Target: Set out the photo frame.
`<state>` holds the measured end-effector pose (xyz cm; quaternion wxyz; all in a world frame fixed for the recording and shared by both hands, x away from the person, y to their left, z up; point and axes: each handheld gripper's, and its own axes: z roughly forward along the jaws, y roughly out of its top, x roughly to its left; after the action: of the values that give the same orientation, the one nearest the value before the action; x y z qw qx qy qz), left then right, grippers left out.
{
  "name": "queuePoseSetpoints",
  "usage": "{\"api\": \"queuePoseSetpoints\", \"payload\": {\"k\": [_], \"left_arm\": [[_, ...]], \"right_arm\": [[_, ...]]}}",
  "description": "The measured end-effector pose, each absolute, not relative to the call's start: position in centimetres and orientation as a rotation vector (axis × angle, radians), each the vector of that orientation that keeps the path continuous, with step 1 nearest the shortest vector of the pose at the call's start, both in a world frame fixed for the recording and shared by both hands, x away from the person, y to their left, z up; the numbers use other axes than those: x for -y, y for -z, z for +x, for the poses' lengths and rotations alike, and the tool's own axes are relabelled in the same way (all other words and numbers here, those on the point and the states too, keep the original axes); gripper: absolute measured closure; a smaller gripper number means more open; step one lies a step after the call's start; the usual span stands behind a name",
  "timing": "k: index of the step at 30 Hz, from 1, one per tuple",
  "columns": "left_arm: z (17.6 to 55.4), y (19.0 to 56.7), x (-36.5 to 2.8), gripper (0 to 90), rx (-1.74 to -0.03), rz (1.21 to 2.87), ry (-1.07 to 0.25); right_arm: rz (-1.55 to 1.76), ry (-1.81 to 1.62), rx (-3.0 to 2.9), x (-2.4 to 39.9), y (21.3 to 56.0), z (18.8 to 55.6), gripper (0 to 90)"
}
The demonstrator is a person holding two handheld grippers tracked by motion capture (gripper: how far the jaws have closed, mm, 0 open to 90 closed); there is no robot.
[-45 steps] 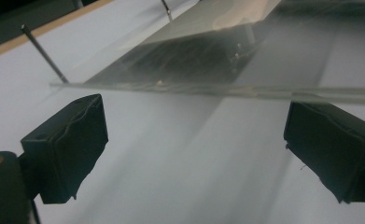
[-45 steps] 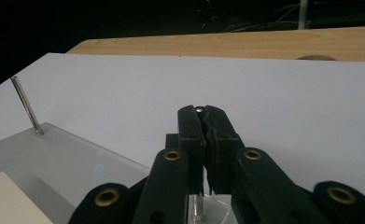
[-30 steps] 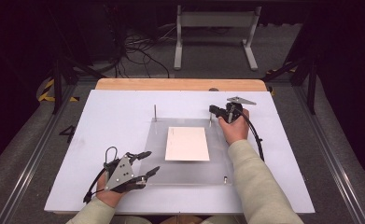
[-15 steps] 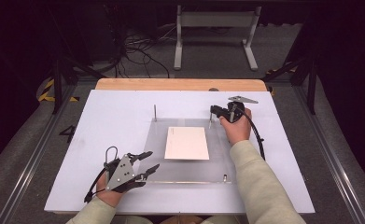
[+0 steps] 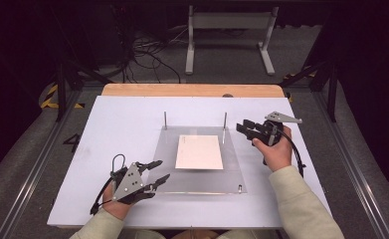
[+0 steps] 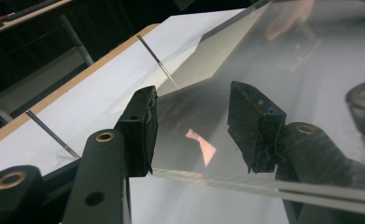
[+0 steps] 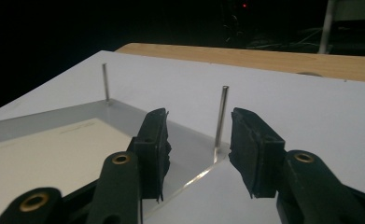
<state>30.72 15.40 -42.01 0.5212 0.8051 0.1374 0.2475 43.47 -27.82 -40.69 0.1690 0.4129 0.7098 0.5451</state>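
Note:
A clear acrylic plate (image 5: 232, 169) lies in the middle of the white board, with a cream sheet of paper (image 5: 199, 152) at its centre. Two thin metal pins stand at its far corners, one on the left (image 5: 165, 120) and one on the right (image 5: 225, 121). My left gripper (image 5: 163, 169) is open at the plate's near left edge; in the left gripper view its jaws straddle that edge (image 6: 192, 126). My right gripper (image 5: 241, 125) is open just right of the right pin. In the right gripper view that pin (image 7: 221, 121) rises a little beyond the gap between the jaws (image 7: 196, 144).
A small metal knob (image 5: 240, 188) sits on the plate's near right corner and looms close in the left gripper view (image 6: 364, 107). The white board (image 5: 112, 124) rests on a wooden tabletop (image 5: 192, 90). Beyond it are dark floor, cables and a metal stand (image 5: 229, 35).
My right gripper has drifted slightly right and toward the person, staying open beside the right pin. The left gripper has held its place.

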Motion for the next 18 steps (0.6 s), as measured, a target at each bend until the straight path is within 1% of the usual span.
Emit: {"api": "queuePoseSetpoints", "payload": {"k": [6, 10, 13, 18], "left_arm": [[30.8, 41.9, -15.4, 51.7, -0.328, 1.936, -0.585], [30.9, 41.8, -15.4, 51.7, -0.325, 1.938, -0.584], [30.9, 41.9, -15.5, 51.5, -0.323, 1.933, -0.573], [31.0, 41.9, -15.6, 51.4, -0.318, 1.934, -0.567]], "right_arm": [[1.019, -1.597, -2.047, 28.7, 39.2, 39.0, 48.7], [0.975, -1.658, -2.048, 29.5, 38.7, 36.4, 47.4], [0.942, -1.655, -2.067, 29.9, 38.4, 34.7, 45.7], [0.878, -1.658, -2.120, 30.1, 38.4, 32.7, 39.4]]}}
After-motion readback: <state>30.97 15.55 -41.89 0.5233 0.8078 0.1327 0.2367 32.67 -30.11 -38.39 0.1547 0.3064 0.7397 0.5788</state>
